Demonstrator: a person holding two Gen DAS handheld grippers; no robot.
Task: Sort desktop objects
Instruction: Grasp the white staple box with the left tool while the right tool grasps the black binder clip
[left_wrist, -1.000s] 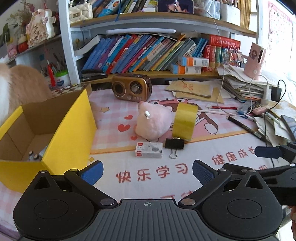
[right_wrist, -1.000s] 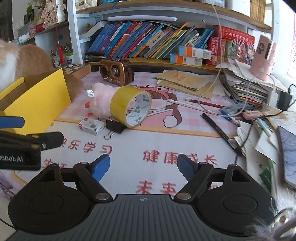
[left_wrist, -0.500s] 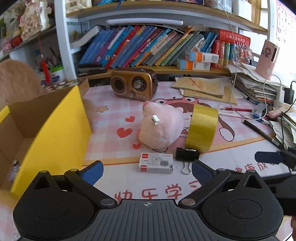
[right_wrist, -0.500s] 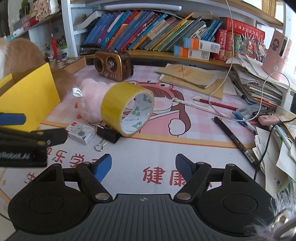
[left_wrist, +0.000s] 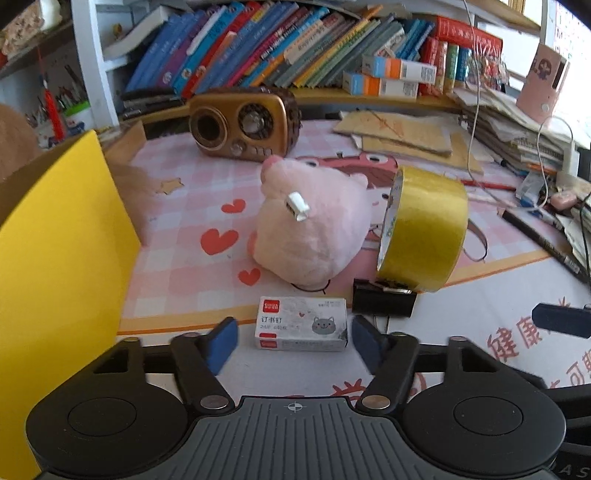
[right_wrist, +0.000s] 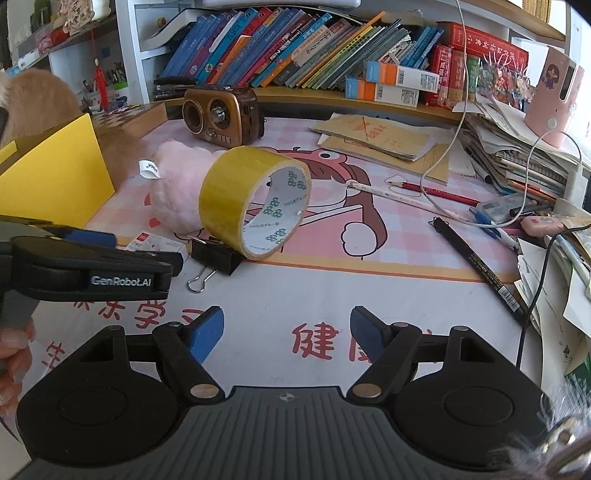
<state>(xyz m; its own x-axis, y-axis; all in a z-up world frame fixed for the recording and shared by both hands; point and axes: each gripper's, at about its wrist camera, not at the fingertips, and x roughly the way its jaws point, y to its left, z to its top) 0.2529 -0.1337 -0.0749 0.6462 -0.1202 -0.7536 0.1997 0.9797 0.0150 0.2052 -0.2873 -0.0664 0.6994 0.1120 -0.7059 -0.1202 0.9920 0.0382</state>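
one small white staple box (left_wrist: 301, 324), red ends, grey cat print

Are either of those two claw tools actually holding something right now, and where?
Nothing is held yet. The left gripper is closing its fingers around the ends of the small staple box, not yet pressing it. The right gripper is open over bare mat.

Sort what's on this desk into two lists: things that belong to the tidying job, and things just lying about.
Part of the job:
- staple box, between the closing jaws of the left gripper, not yet pressed
- black binder clip
- yellow tape roll
- pink plush toy
- yellow cardboard box, likely the destination

Just lying about:
- brown radio
- shelf books
- paper stack
- black pen
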